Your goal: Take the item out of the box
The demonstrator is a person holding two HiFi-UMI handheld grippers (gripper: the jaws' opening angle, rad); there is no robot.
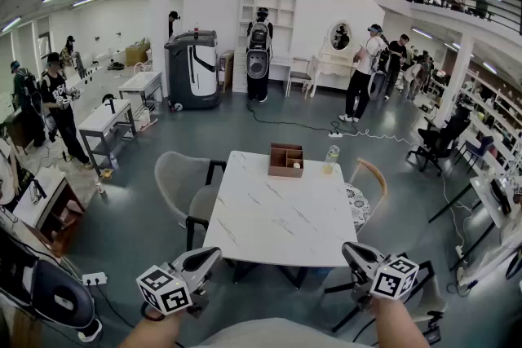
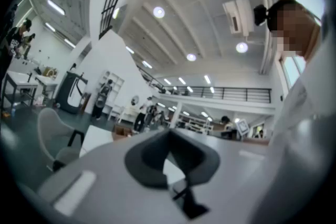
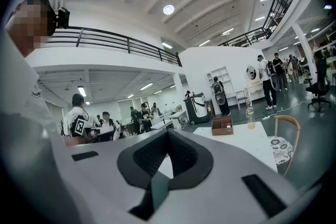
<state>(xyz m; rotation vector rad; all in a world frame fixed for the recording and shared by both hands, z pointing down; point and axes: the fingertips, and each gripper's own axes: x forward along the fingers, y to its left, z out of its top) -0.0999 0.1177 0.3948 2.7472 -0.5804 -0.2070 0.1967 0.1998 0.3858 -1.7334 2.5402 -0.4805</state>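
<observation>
Box: A brown box (image 1: 281,173) with inner dividers is set on the table (image 1: 277,216), close to the far edge and a little right of its middle.
Item: A small pale item (image 1: 297,165) is seen inside the box, apparently in the near right compartment; it is too small for its kind to be told.
Bottle: A clear bottle (image 1: 331,159) is stood just beside the box, toward the far right corner of the table.
Left gripper: The left gripper (image 1: 214,253) is held off the near edge of the table, well apart from the box. Its fingers (image 2: 152,157) are brought together at the tips and nothing is held between them.
Right gripper: The right gripper (image 1: 347,247) is held likewise off the near edge. Its fingers (image 3: 184,157) are closed tip to tip on nothing.
Handling: The item is judged to be light and small, perhaps rounded, so it may roll or slip out of a loose pinch. Whether it is hard or soft cannot be told.
Hold: The item is best taken from above, across its widest part, with the fingers let down inside the compartment walls.
Caution: The box looks light and may be dragged or lifted along with the item. It could be steadied by a wall, with the bottle left untouched.
</observation>
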